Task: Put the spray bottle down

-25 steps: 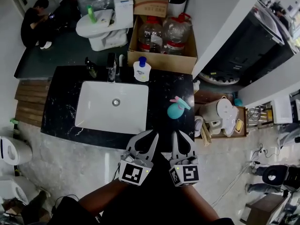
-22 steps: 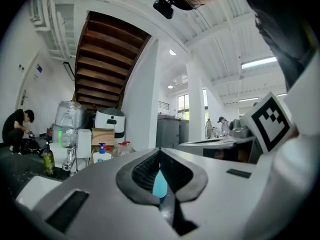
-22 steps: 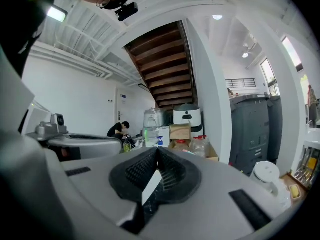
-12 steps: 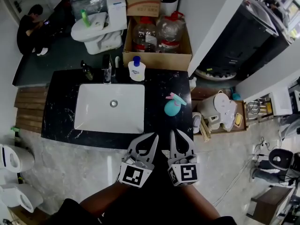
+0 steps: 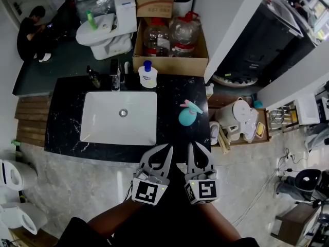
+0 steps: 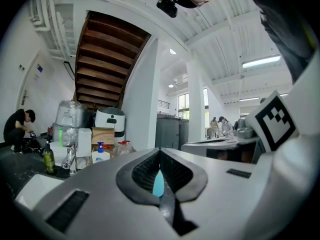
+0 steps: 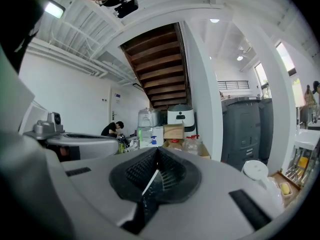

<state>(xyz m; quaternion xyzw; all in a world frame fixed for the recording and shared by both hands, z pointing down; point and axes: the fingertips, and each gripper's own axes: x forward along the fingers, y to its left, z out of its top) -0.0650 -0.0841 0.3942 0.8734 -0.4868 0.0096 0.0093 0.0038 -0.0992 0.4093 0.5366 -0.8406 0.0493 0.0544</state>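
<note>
1. Hovering at the counter [image 5: 67,118] front edge, we are carrying the left gripper [image 5: 168,147] and right gripper [image 5: 189,146] with jaws pressed together, empty.
2. The spray bottle [image 5: 188,114] is standing upright on the counter, right of the sink [image 5: 103,134].
3. We are judging it already set down: it is sitting straight ahead of the right gripper, clearly apart, with the left one farther off.

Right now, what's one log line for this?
spray bottle: on black counter, right of sink | left gripper: jaws shut, empty | right gripper: jaws shut, empty | task: bottle already down
</note>
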